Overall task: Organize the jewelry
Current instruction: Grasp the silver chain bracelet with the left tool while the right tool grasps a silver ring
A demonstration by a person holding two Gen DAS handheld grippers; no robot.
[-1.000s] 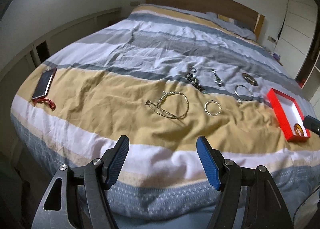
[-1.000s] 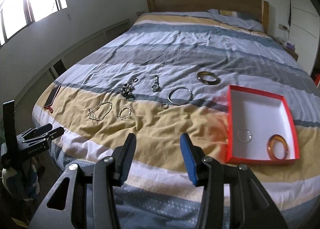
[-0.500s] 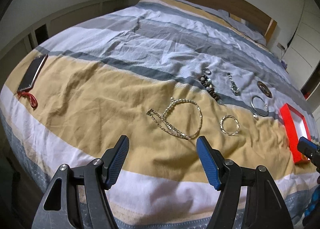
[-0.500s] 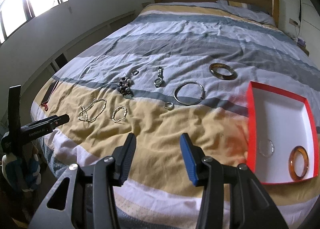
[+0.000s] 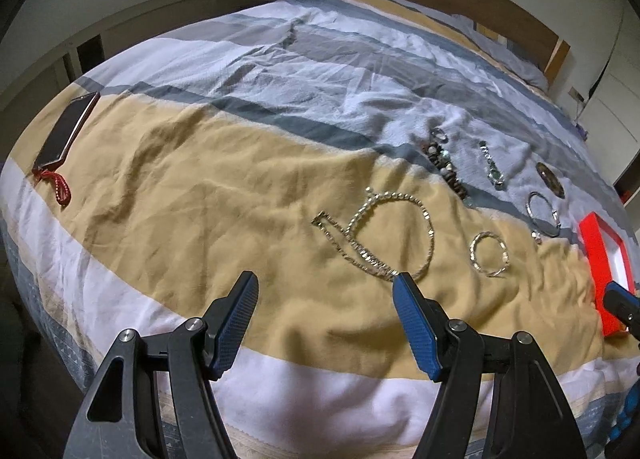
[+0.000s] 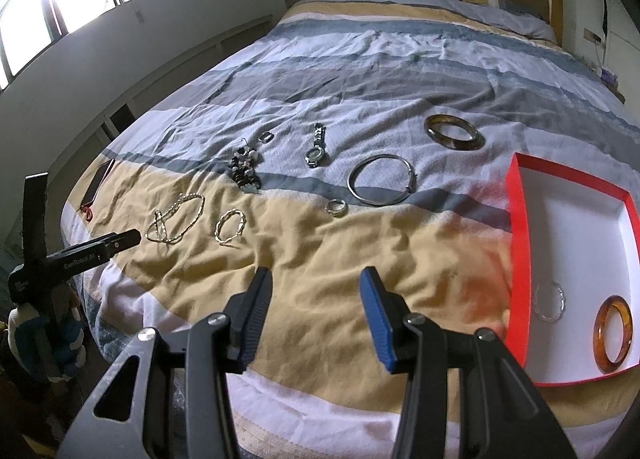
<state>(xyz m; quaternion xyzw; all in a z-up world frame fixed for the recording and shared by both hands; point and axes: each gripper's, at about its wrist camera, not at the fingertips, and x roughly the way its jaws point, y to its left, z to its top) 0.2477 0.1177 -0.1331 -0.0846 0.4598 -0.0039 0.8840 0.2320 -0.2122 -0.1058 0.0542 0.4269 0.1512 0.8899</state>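
Since a second ago my left gripper (image 5: 325, 299) has come down and forward, so the chain necklace (image 5: 380, 235) now lies just ahead of its spread, empty jaws. Left of the necklace, well apart, lies a phone (image 5: 66, 133). Right of it sits a twisted bracelet (image 5: 489, 253), then a thin bangle (image 6: 380, 179), then the red box (image 6: 520, 251), already holding an amber bangle (image 6: 614, 333). My right gripper (image 6: 316, 299) hangs open, empty. The necklace looks light, limp and tangle-prone; I'd pinch its doubled strands, not one loop.
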